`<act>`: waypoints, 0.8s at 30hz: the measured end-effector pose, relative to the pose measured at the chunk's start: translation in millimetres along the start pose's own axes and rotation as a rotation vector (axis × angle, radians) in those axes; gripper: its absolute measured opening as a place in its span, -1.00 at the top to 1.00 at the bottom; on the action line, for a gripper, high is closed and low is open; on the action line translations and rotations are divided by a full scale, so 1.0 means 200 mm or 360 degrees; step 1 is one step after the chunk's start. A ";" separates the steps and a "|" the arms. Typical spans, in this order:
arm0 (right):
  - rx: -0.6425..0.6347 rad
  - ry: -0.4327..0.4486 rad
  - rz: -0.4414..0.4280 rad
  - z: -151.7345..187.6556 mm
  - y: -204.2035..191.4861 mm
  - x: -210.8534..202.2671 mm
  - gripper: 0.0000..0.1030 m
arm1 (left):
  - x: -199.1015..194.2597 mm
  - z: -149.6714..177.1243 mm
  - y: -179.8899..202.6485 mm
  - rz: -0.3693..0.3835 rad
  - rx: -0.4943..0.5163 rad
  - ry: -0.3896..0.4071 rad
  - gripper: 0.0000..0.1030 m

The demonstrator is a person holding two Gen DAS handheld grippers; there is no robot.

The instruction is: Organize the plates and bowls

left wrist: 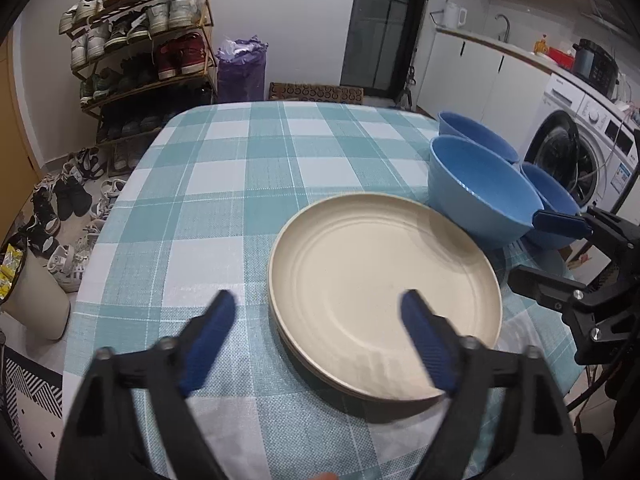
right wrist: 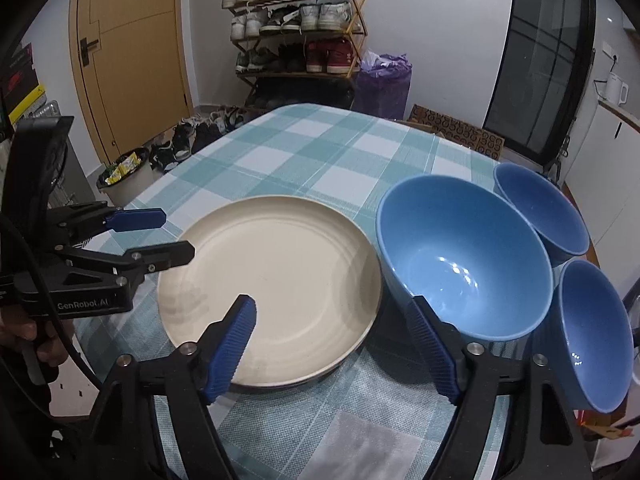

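A cream plate (left wrist: 384, 300) (right wrist: 276, 288) lies on the checked tablecloth, seemingly on top of another plate. Three blue bowls stand to its right: a large one (left wrist: 476, 196) (right wrist: 464, 256), a far one (left wrist: 476, 132) (right wrist: 540, 212) and a near right one (left wrist: 552, 200) (right wrist: 592, 332). My left gripper (left wrist: 320, 344) (right wrist: 160, 236) is open and empty, over the plate's left edge. My right gripper (right wrist: 332, 344) is open and empty, hovering between the plate and the large bowl; its fingers (left wrist: 560, 224) show at the right of the left wrist view.
The table (left wrist: 248, 168) with a teal checked cloth extends far and left. A shoe rack (right wrist: 296, 28), a purple bag (right wrist: 384, 84), a bin (right wrist: 124, 172) and shoes stand on the floor beyond. A washing machine (left wrist: 580, 152) and counter are at the right.
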State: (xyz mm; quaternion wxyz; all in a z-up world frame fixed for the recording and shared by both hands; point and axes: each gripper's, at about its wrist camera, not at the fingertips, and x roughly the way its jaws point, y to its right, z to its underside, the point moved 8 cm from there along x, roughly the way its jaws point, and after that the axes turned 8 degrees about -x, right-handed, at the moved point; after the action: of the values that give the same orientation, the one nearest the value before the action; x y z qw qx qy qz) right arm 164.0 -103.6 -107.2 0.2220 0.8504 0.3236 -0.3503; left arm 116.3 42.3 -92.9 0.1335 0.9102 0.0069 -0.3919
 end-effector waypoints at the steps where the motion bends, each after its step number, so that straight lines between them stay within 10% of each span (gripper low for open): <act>1: 0.0000 0.0008 0.0015 0.00 0.01 -0.02 -0.64 | -0.01 -0.01 0.00 0.0006 -0.0005 0.0012 -0.82; 24: 0.0296 0.0176 0.0141 0.06 0.44 -0.34 -0.98 | -0.09 -0.14 0.16 0.0043 0.0051 0.0085 -1.00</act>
State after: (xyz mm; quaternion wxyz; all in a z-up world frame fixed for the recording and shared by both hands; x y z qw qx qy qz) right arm 184.4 -199.1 -52.5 0.1393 0.8989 0.2634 -0.3213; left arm 127.5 19.5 -53.1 0.1240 0.9224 -0.0082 -0.3656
